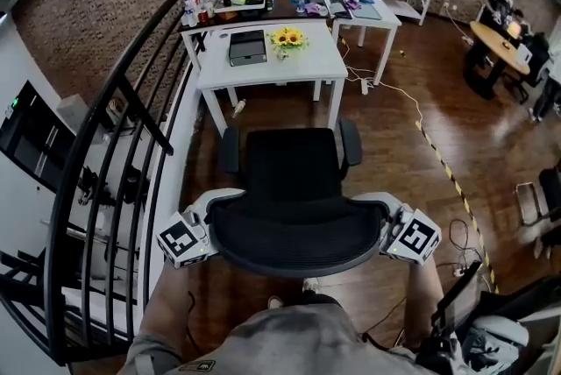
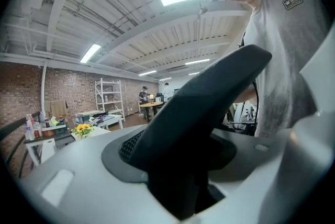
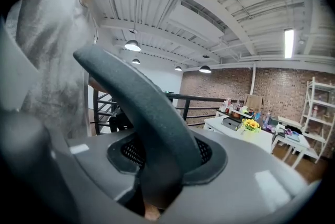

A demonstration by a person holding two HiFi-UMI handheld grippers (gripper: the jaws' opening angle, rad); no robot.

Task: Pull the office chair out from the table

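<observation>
Backrest point(image 1: 294, 235): curved black mesh, smooth dark rim.
Left gripper point(image 1: 217, 211): clamped on backrest's left end.
Right gripper point(image 1: 379, 211): clamped on backrest's right end.
Office chair point(image 1: 289, 161): on plank floor point(image 1: 394, 163), near front edge of white table point(image 1: 302, 67).

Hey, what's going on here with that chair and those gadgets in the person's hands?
A person stands behind a black office chair, holding a two-jaw gripper in each hand. The left gripper and the right gripper are each clamped on one end of the chair's curved backrest. The chair faces a white table with sunflowers on it. Its seat looks clear of the tabletop, so it seems to be pulled out, or nearly so.
</observation>
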